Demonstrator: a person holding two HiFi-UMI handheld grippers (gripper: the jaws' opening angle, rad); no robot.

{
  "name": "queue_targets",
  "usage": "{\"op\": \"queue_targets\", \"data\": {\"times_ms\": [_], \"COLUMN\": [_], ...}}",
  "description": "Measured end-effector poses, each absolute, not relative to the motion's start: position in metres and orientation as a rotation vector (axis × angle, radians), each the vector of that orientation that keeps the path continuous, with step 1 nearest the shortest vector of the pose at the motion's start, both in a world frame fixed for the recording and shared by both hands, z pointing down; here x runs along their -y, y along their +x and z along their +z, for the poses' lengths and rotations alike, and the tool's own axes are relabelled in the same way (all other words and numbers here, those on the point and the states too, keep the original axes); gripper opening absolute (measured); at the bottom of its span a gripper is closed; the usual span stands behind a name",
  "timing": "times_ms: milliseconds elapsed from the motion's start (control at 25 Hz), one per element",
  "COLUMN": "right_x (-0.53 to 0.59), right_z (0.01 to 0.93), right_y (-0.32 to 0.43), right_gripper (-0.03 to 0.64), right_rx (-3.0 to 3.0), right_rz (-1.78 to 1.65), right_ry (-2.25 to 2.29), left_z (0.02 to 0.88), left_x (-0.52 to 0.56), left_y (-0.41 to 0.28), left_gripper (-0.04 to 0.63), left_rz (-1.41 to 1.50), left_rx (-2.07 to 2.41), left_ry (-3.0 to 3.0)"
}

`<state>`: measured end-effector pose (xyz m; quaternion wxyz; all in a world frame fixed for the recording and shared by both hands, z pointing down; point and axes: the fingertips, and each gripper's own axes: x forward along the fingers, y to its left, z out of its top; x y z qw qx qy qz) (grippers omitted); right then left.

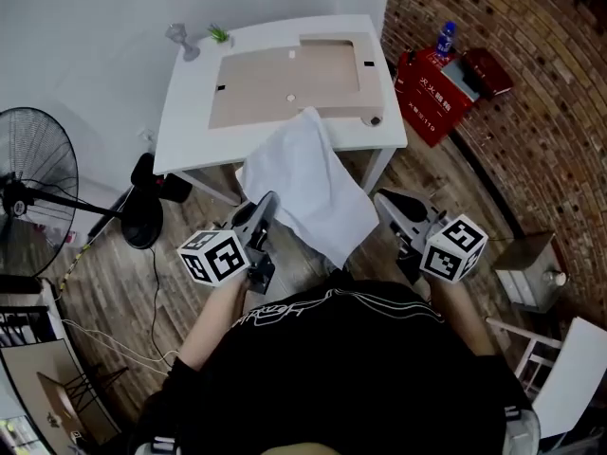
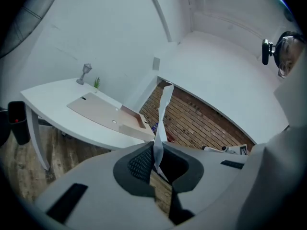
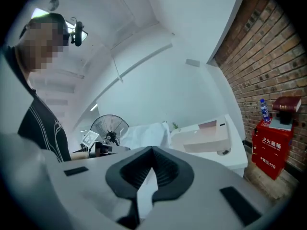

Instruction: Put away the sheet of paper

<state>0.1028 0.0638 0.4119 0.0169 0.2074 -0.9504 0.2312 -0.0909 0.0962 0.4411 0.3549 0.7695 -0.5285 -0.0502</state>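
Both claws are clamped on the paper (image 1: pixel 308 183), left claw (image 1: pixel 268 207) on its left edge, right claw (image 1: pixel 384 200) on its right, sheet slung between, long axis pointing ahead toward the counter (image 1: pixel 190 93).

sheet of paper (image 1: pixel 308 183): white | table (image 1: pixel 185 121): white, tan inset panel | wall (image 1: pixel 531 74): red-brown brick pattern | floor (image 1: pixel 104 287): grey-brown wood grain | box (image 1: pixel 432 98): red, white lettering | bottle (image 1: pixel 444 38): blue | fan (image 1: pixel 13 197): black | shirt (image 1: pixel 332 358): black, white line print | left gripper (image 1: pixel 266 203), right gripper (image 1: pixel 387 203): grey, black pads, cubes with black-on-white squares
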Motion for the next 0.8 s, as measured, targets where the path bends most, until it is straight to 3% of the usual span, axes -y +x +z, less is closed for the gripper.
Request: {"op": "queue_targets", "data": {"times_ms": [800], "right_x": [0.058], "right_z": [0.393], "right_y": [0.079], "right_gripper": [0.002], "right_rx": [3.02], "right_rz": [0.667], "right_ry": [0.575], "left_z": [0.406], "left_x": [0.04], "left_y": [-0.159], "left_gripper": [0.041], "left_rz": [-0.217], "left_rx": [1.501], "left_ry": [1.99]}}
